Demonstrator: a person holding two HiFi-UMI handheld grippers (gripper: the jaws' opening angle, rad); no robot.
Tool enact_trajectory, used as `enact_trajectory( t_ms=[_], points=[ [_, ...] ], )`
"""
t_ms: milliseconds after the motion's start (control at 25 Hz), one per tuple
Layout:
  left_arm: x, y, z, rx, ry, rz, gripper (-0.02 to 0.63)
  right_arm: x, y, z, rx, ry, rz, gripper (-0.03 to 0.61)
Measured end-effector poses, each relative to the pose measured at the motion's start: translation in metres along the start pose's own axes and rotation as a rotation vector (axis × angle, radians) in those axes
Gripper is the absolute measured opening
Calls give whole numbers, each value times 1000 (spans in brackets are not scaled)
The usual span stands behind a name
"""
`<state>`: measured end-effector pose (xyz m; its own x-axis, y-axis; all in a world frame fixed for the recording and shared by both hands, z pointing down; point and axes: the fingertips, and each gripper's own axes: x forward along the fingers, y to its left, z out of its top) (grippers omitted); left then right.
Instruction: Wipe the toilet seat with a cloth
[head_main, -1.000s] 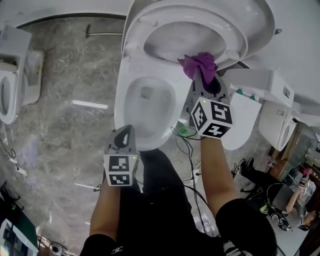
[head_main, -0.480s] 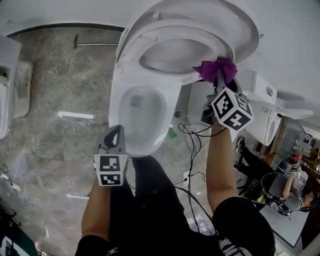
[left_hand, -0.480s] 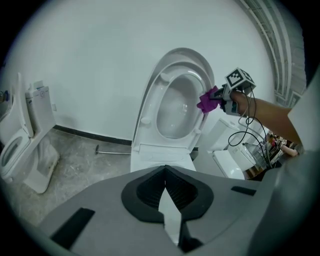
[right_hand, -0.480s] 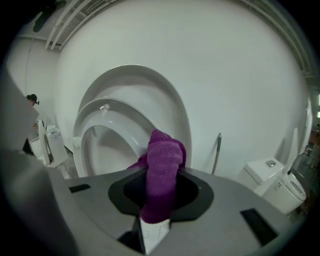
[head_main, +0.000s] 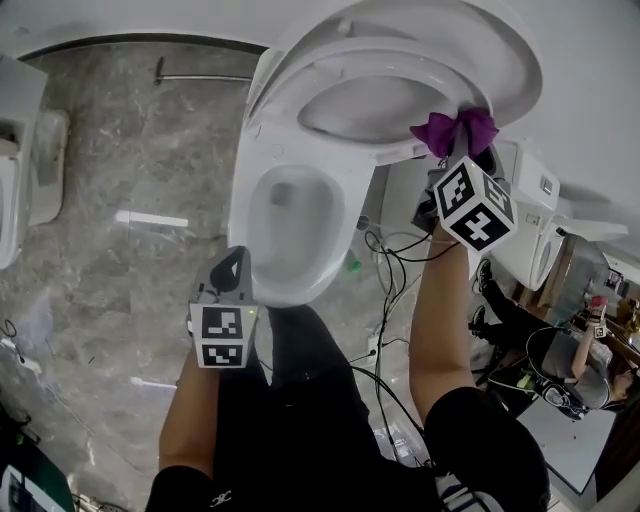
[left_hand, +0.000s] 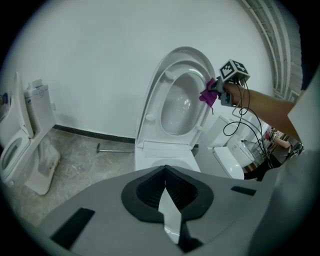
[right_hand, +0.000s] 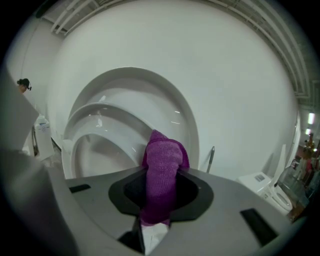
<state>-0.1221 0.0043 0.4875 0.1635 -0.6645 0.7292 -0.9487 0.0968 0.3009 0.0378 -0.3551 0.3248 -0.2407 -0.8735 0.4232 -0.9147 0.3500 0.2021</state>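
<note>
Left gripper (head_main: 235, 270): jaws clenched, nothing between them, near the toilet bowl's (head_main: 242, 205) front rim. Toilet seat (head_main: 282, 98) raised. Right gripper (head_main: 455, 160): jaws grasping purple cloth (head_main: 455, 130), set against the seat's right edge.

I lift my right gripper (head_main: 458, 148); the crumpled purple cloth (head_main: 455, 130) in it moves from the lower rim of the raised white plastic toilet seat (head_main: 290, 95) to its right-hand edge.

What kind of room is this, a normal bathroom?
Likely a toilet showroom or test room, not a home bathroom: beside the open toilet stand a second toilet and a third toilet, with loose cables on the floor.
</note>
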Motion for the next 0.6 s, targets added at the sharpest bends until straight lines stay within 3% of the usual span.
enact_trajectory(
  t_ms=[360, 600],
  points=[
    [-2, 13, -5, -23, 10, 13, 5, -7, 19, 29, 18, -62, -10, 95],
    [0, 12, -2, -35, -6, 21, 5, -12, 37, 48, 116, -98, 22, 94]
  ],
)
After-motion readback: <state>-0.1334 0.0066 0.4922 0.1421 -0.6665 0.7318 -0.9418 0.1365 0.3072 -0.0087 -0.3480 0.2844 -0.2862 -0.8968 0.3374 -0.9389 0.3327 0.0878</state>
